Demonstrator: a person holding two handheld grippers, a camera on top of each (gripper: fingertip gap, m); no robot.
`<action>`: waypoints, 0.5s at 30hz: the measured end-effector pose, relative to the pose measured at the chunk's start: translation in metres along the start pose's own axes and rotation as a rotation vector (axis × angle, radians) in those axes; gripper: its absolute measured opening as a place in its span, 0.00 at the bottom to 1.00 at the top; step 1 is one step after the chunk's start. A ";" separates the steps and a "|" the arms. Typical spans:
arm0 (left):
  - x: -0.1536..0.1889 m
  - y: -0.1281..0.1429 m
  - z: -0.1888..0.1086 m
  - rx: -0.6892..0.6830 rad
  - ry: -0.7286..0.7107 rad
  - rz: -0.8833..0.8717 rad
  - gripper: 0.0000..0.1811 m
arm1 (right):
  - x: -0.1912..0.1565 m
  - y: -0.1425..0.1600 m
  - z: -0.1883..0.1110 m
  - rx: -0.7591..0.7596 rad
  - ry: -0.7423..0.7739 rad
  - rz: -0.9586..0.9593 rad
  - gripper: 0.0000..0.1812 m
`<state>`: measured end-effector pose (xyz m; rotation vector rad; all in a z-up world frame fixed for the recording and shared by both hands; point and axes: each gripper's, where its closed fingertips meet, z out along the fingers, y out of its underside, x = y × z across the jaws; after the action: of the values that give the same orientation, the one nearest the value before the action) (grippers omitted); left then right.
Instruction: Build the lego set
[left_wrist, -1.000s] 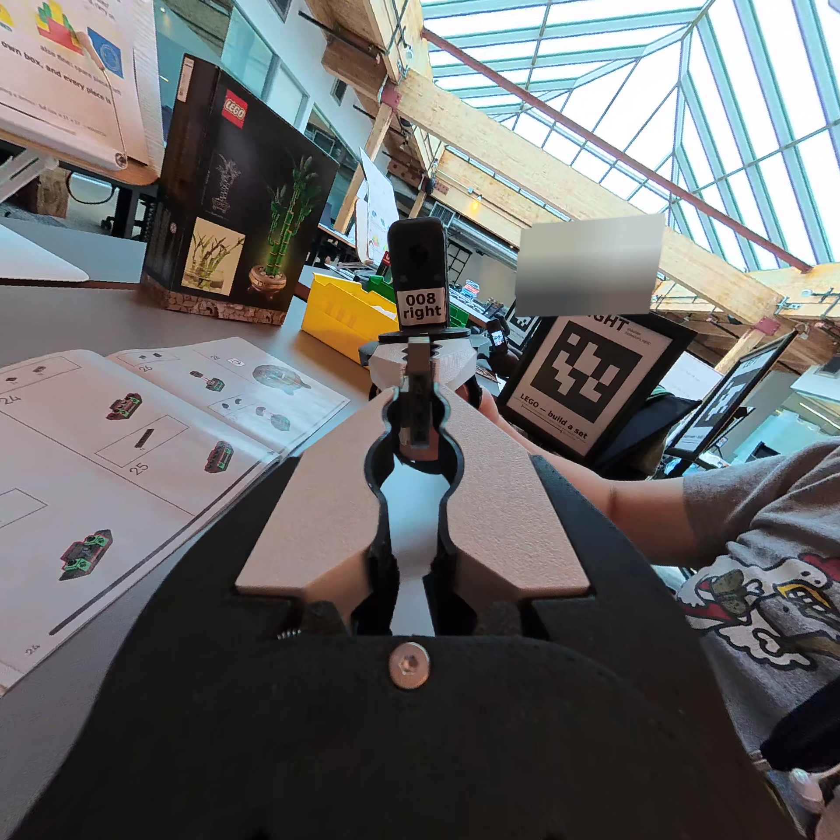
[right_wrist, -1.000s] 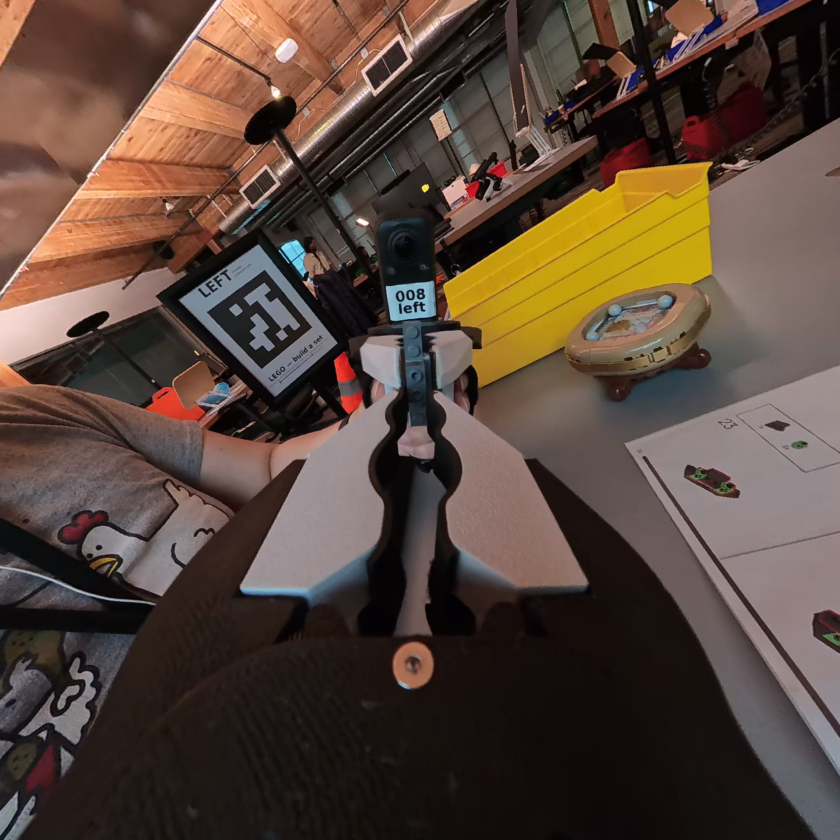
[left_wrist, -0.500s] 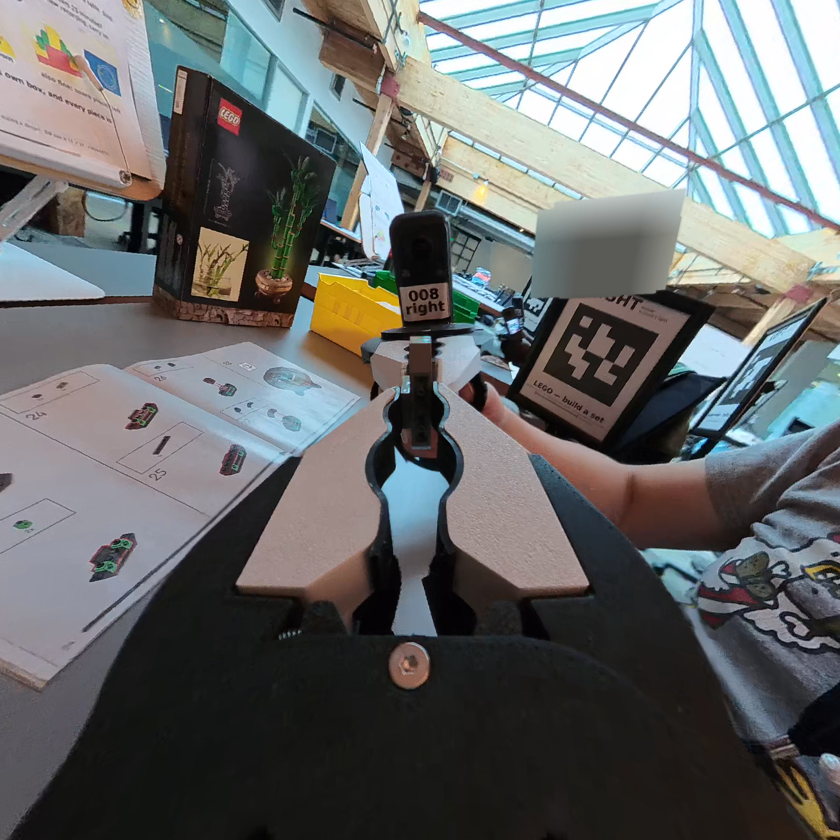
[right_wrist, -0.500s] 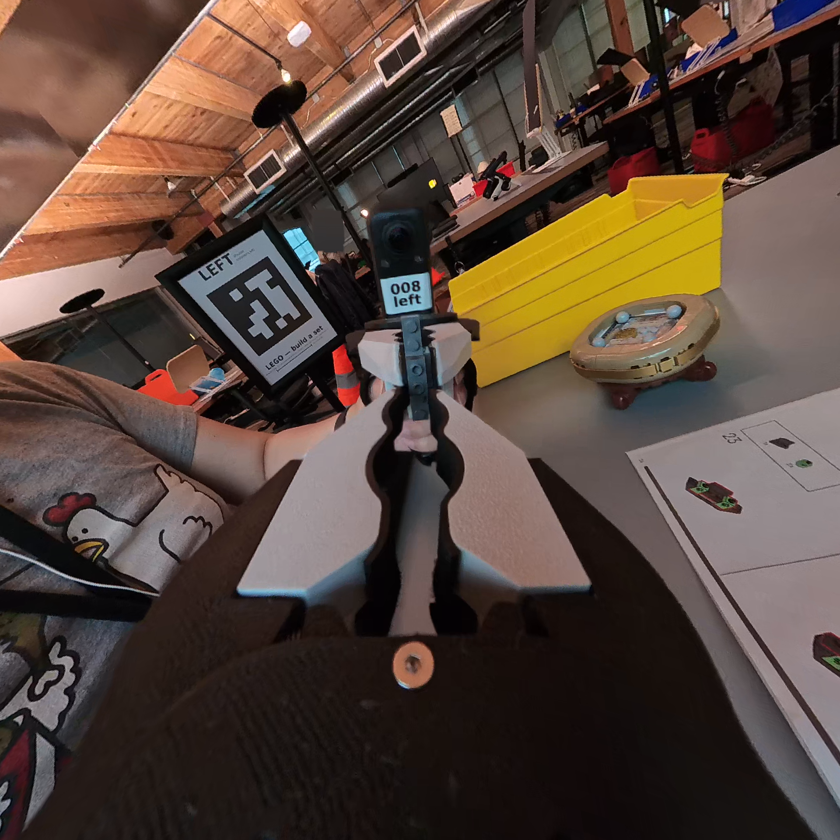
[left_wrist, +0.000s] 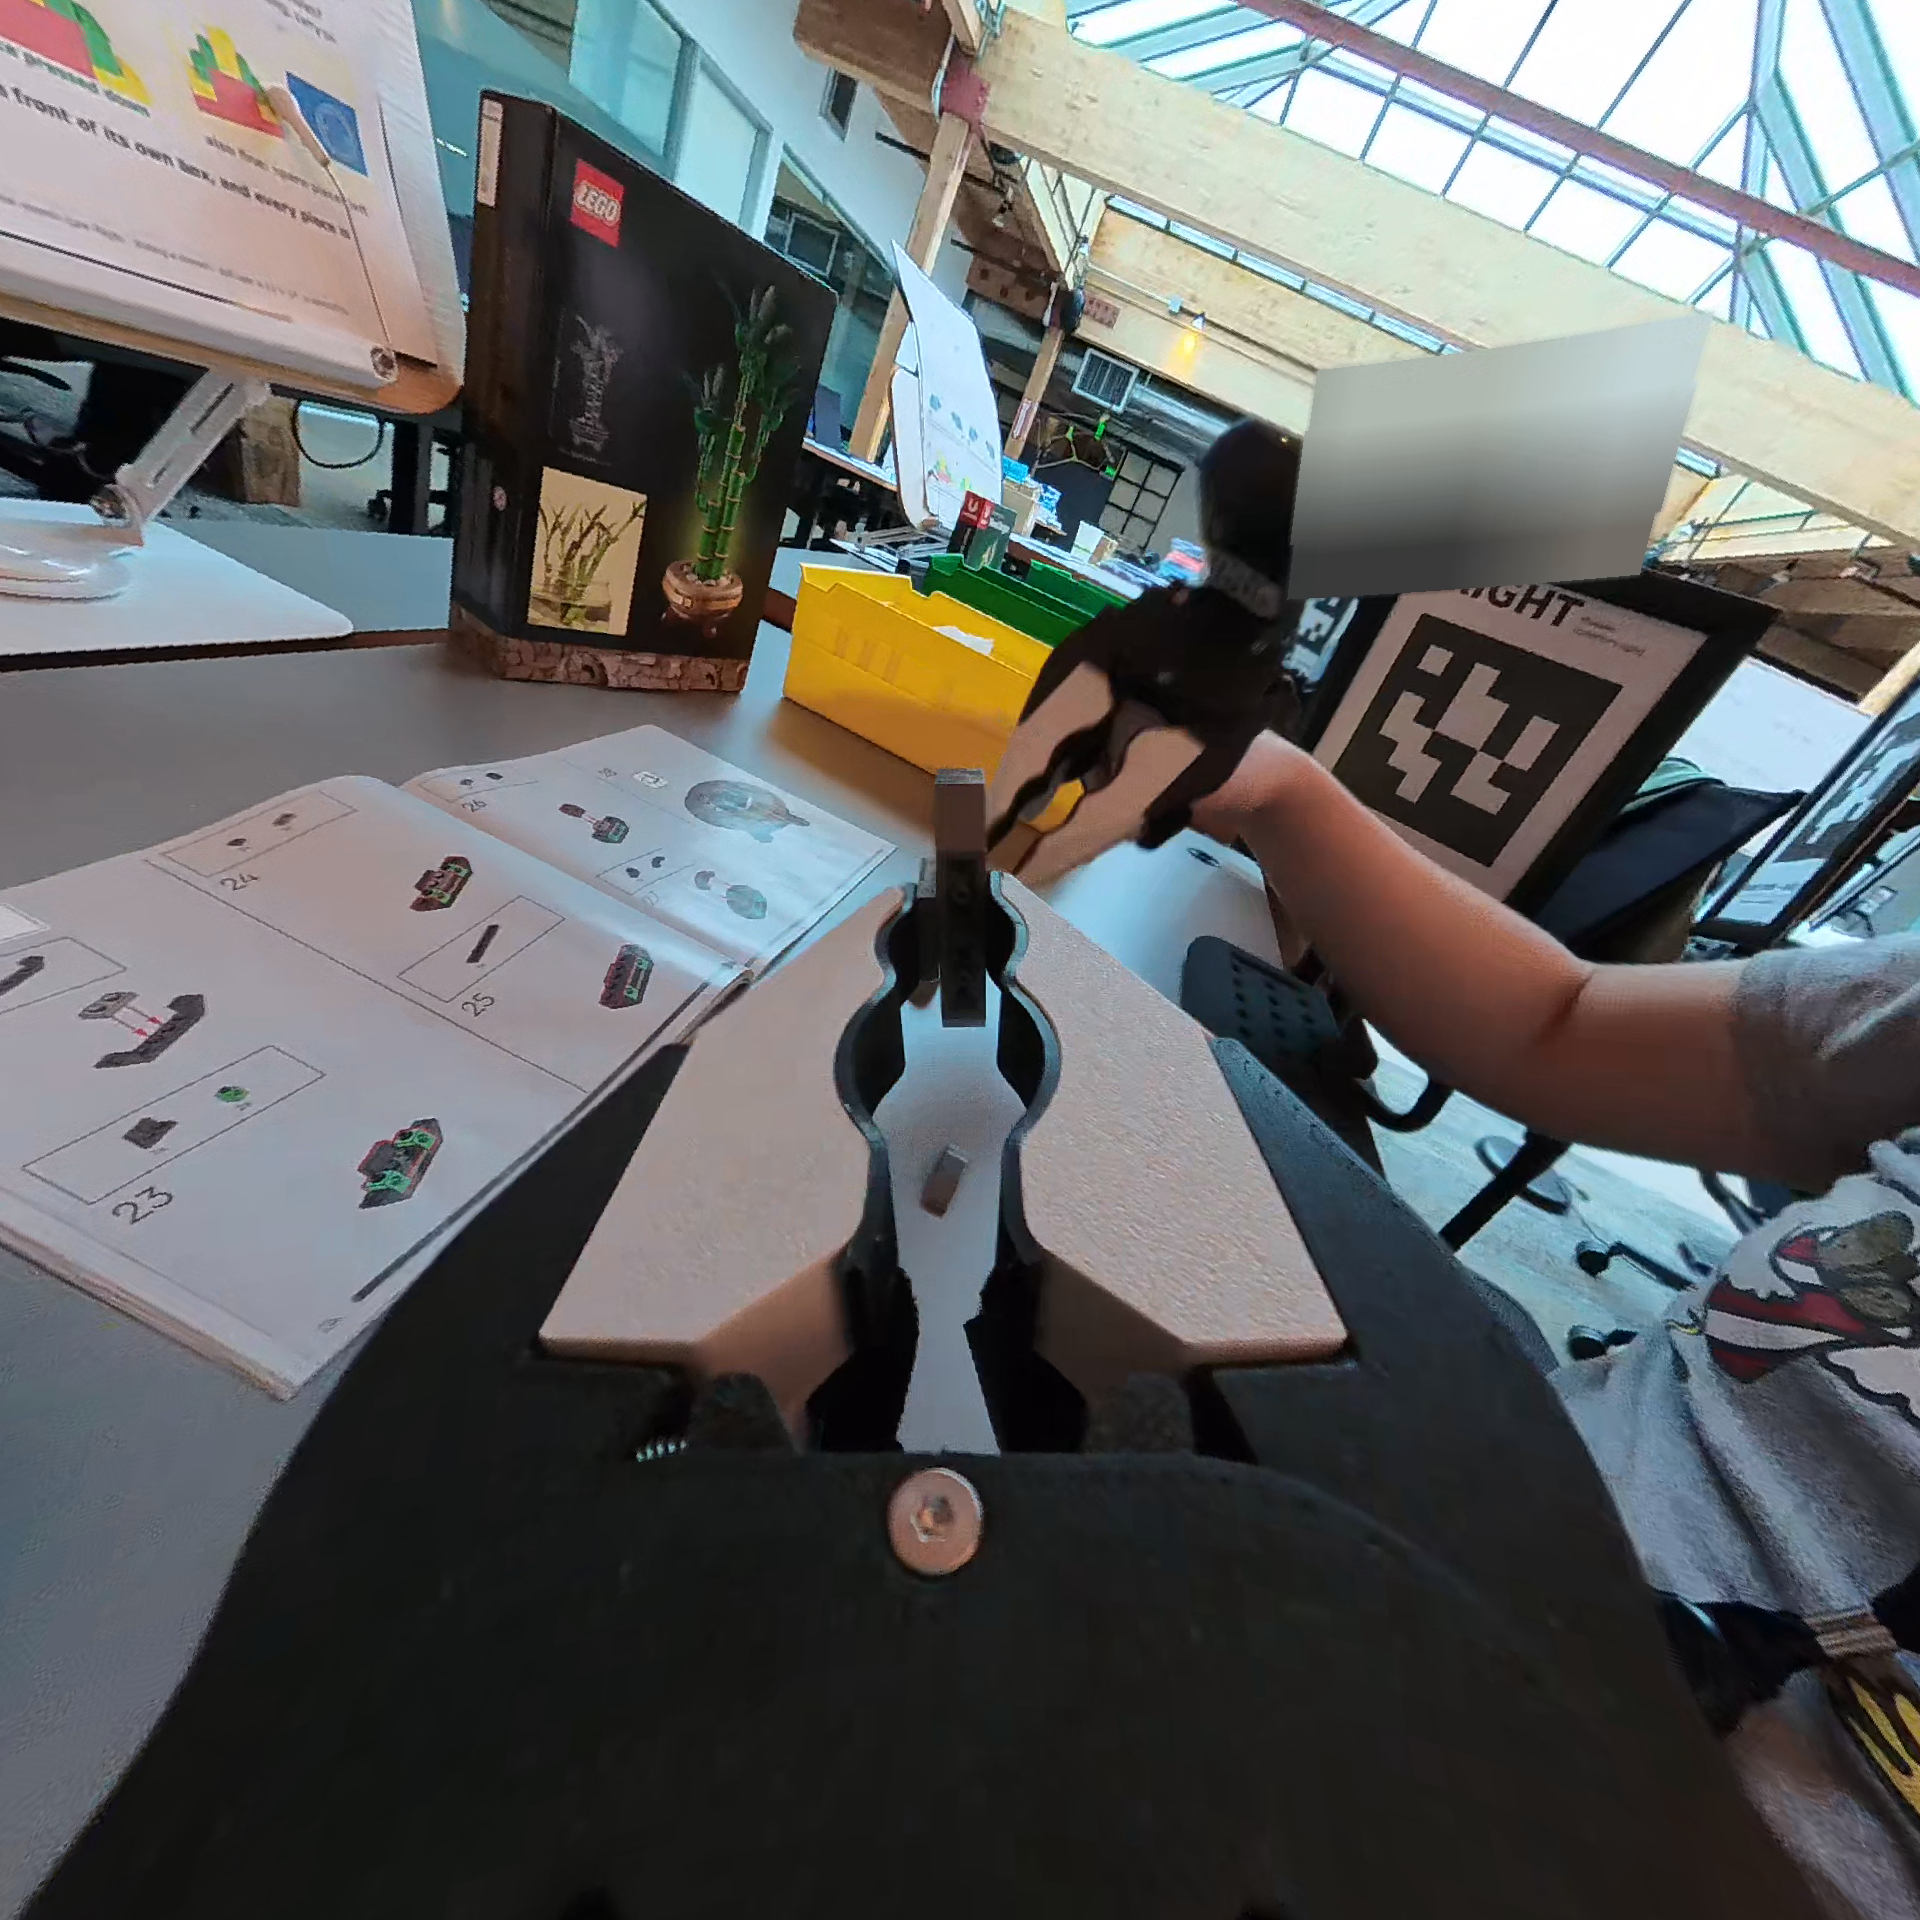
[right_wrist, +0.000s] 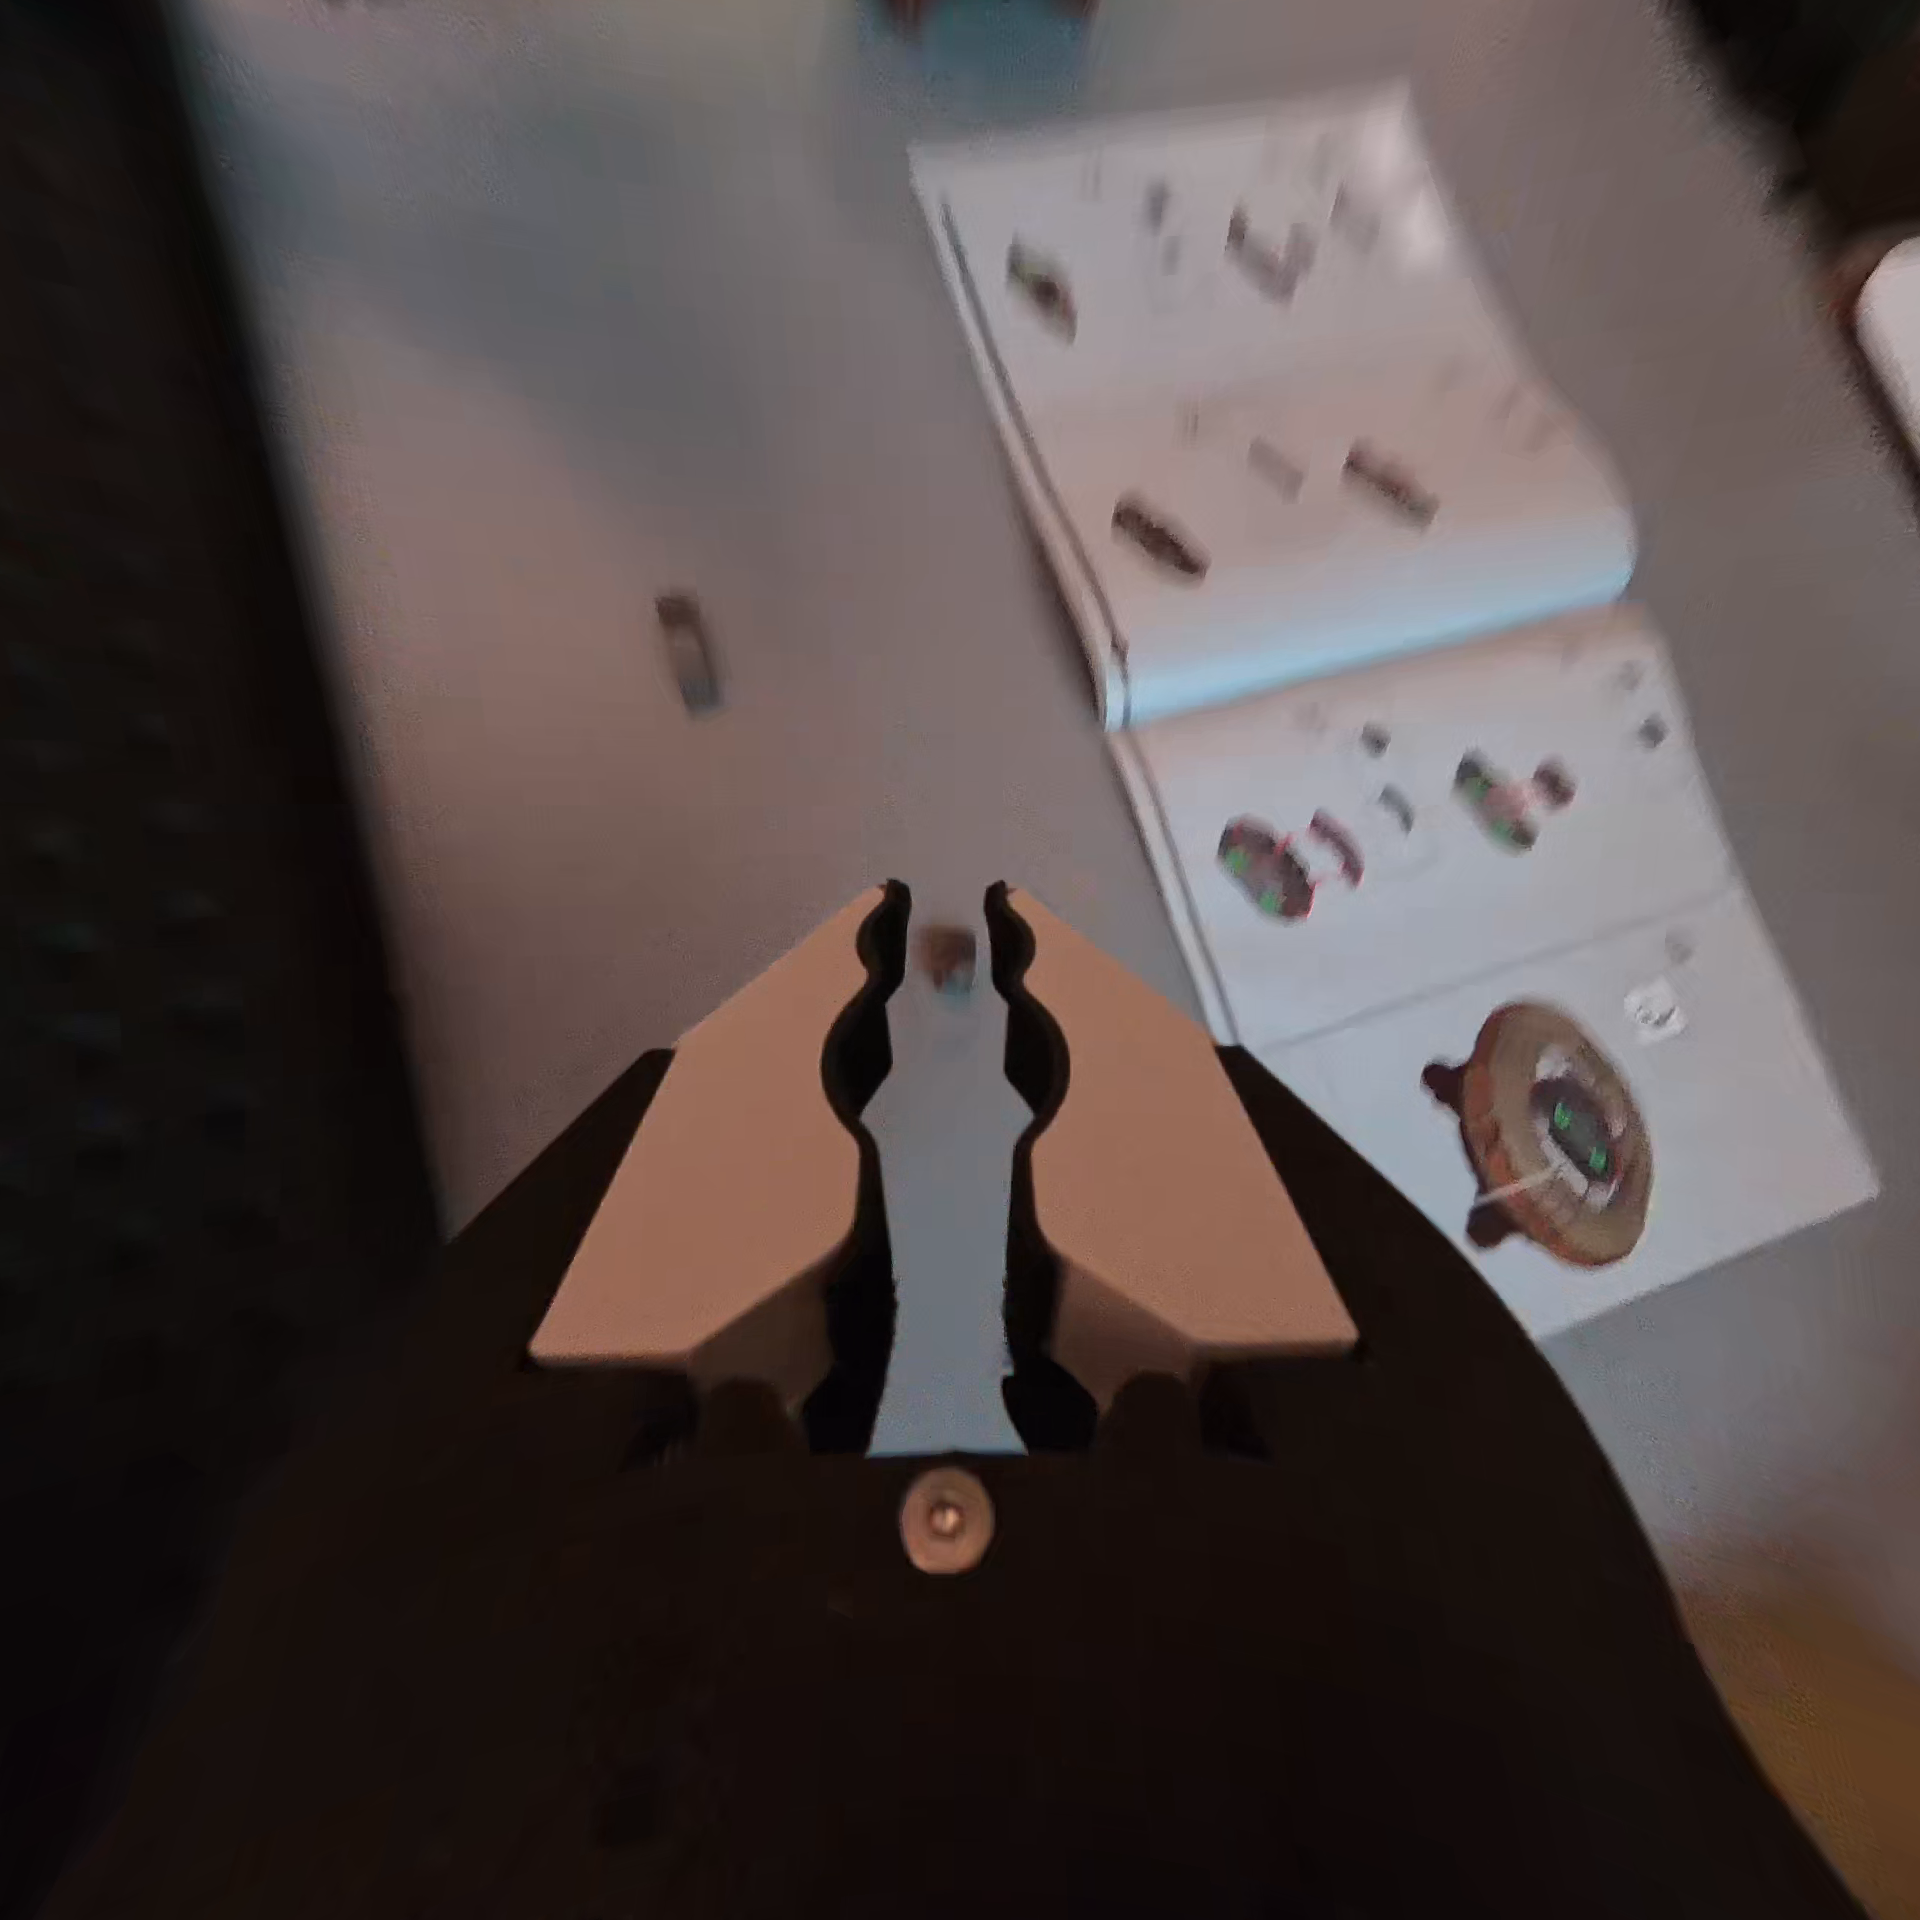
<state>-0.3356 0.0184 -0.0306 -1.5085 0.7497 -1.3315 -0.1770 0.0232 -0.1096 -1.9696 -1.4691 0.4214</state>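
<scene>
Fingers of left gripper (left_wrist: 958, 914) clamp upright dark lego bar (left_wrist: 960, 914) at frame centre; right gripper (right_wrist: 943, 896) fingers slightly apart, holding nothing, above blurred small piece (right_wrist: 948, 958).

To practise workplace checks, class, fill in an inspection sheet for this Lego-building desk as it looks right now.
Surface: grey table, no spills seen.
Job's things: open booklet; Lego box standing upright; small grey brick loose on the table.
Clutter: yellow bin with a green bin behind it.
Grippers: left gripper shut on a dark bar, held upright; right gripper open and empty above the table, its view blurred.
Cables: nothing seen on the table.
Surroundings: patterned board, person's arm, timber beams, glass roof.
</scene>
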 end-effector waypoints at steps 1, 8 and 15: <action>0.001 0.001 0.002 -0.004 0.004 -0.005 0.05 | 0.001 0.012 0.006 -0.053 0.010 0.005 0.08; 0.000 0.014 0.005 -0.072 -0.012 0.006 0.05 | 0.002 0.036 0.027 -0.305 -0.017 0.072 0.09; -0.003 0.016 0.002 -0.083 -0.010 -0.033 0.05 | 0.005 0.045 0.036 -0.440 -0.028 0.060 0.07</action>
<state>-0.3317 0.0160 -0.0467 -1.5982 0.7849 -1.3312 -0.1633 0.0304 -0.1655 -2.3593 -1.6275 0.1572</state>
